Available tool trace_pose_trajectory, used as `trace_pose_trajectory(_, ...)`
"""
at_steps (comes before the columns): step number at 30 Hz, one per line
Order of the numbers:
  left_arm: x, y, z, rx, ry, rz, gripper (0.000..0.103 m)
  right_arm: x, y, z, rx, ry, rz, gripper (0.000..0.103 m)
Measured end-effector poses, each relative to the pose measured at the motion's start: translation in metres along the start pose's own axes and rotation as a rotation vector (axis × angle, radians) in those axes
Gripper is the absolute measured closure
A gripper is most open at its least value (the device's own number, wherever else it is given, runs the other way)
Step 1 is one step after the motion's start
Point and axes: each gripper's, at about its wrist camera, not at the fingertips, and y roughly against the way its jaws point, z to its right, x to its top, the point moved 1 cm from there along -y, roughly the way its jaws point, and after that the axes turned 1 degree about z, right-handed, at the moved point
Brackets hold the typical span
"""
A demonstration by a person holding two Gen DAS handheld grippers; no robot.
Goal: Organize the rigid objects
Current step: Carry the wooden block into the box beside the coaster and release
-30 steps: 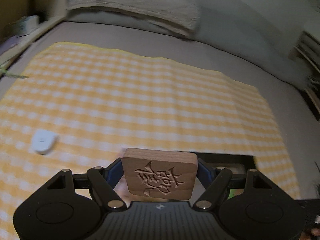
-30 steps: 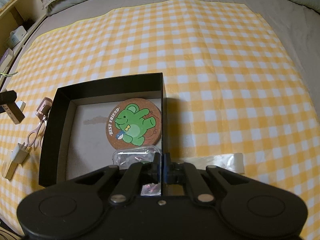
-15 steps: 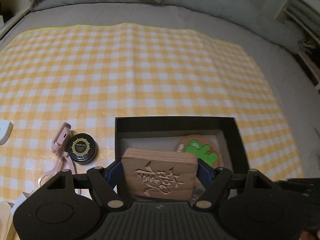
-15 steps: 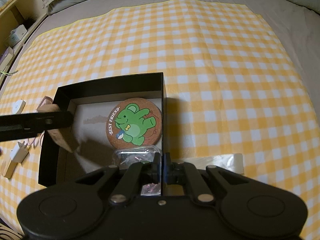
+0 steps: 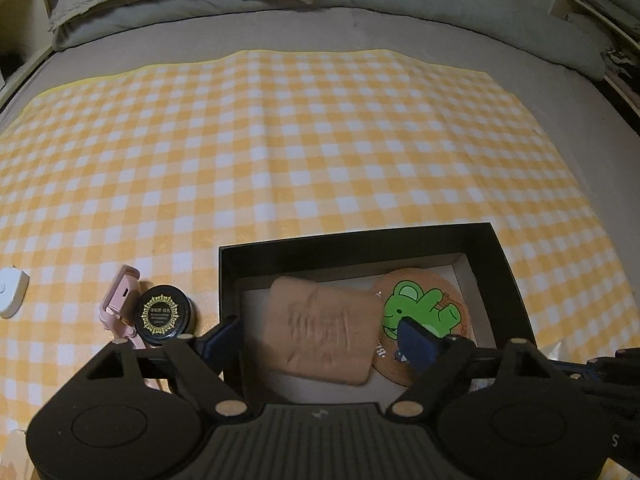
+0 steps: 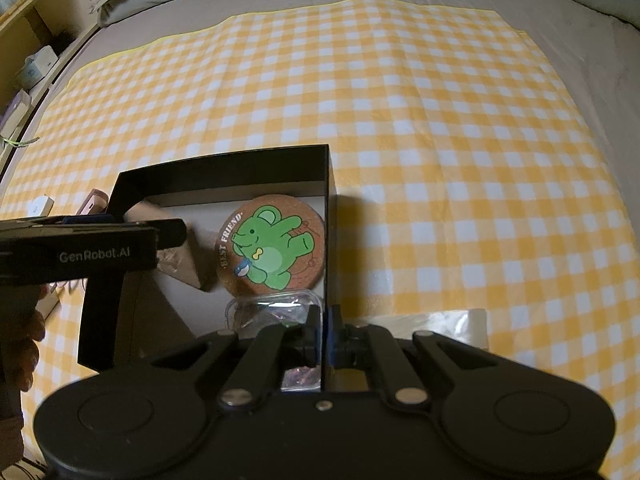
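Note:
A black open box (image 5: 360, 240) (image 6: 224, 168) sits on the yellow checked cloth. Inside lie a round cork coaster with a green bear (image 5: 424, 312) (image 6: 272, 244), a clear plastic case (image 6: 272, 308) and a carved wooden block (image 5: 320, 336) (image 6: 180, 260), blurred and tilted below my left gripper. My left gripper (image 5: 324, 340) is open above the box, with the block loose between its fingers. My right gripper (image 6: 323, 320) is shut on the box's right wall at its near corner.
Left of the box lie a black round tin (image 5: 162, 314), a pink clip-like tool (image 5: 118, 300) and a white small device (image 5: 10, 292). A clear plastic strip (image 6: 448, 320) lies right of the box. Pillows and shelves border the bed.
My left gripper has opened and let go of the wooden block, which is dropping into the box beside the coaster. The right gripper has kept its hold on the box wall.

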Motion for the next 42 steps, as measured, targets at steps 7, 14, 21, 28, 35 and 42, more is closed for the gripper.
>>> trace_pose_trajectory(7, -0.001, 0.004, -0.001, -0.017, -0.003, 0.002, 0.016, 0.000, -0.001, 0.000, 0.000, 0.009, 0.002, 0.099)
trace_pose_trajectory(14, -0.003, 0.013, 0.005, -0.058, 0.009, 0.004, 0.026, 0.000, -0.001, 0.001, -0.002, 0.013, 0.003, 0.099)
trace_pose_trajectory(21, -0.003, 0.000, 0.018, -0.223, 0.030, -0.046, 0.072, -0.001, -0.001, -0.002, -0.002, 0.012, 0.003, 0.099)
trace_pose_trajectory(28, -0.009, -0.039, 0.023, -0.287, 0.091, -0.114, 0.090, -0.001, -0.002, -0.003, -0.002, 0.013, 0.004, 0.099)
trace_pose_trajectory(35, -0.007, -0.050, 0.019, -0.161, 0.028, -0.072, 0.091, -0.003, 0.002, -0.001, 0.009, 0.011, 0.002, 0.099)
trace_pose_trajectory(42, -0.008, -0.043, 0.018, -0.184, 0.040, -0.063, 0.066, -0.005, 0.003, 0.001, 0.013, 0.014, -0.001, 0.099)
